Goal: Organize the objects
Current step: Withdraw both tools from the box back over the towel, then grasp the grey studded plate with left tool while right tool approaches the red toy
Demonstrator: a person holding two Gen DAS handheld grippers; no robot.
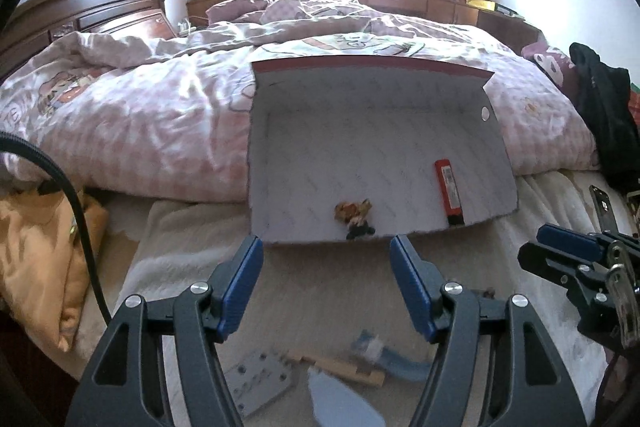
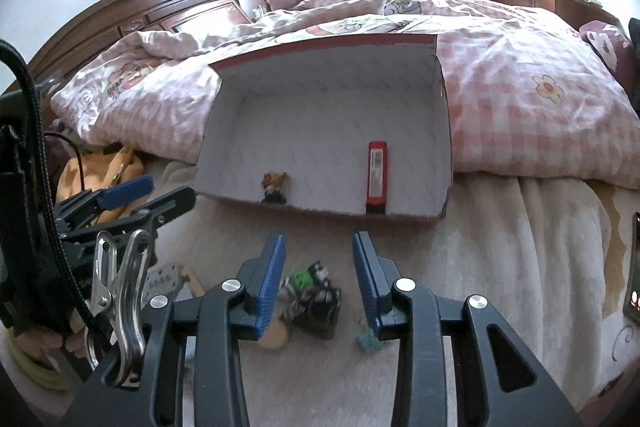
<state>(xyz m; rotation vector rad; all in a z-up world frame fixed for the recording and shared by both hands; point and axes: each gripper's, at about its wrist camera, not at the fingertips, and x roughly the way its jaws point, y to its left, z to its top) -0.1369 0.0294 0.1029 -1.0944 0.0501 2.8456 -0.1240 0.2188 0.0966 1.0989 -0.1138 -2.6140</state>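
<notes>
An open cardboard box (image 1: 280, 147) (image 2: 320, 99) with a white inside and a red rim lies on the bed against the quilt. Inside it are a small brown-and-black figurine (image 1: 356, 219) (image 2: 275, 187) near the front edge and a red oblong item (image 1: 449, 189) (image 2: 377, 175) to the right. My left gripper (image 1: 326, 251) is open and empty, just short of the box's front edge. My right gripper (image 2: 319, 247) stands partly open with nothing pressed between its pads. A blurred black-and-green toy (image 2: 314, 295) lies on the blanket below it.
On the cream blanket (image 1: 320, 291) below the left gripper lie a grey plate with holes (image 1: 260, 383), a wooden piece (image 1: 344, 373) and a blue item (image 1: 400, 363). A pink checked quilt (image 1: 160, 115) surrounds the box. A phone (image 2: 633, 283) lies at the right edge.
</notes>
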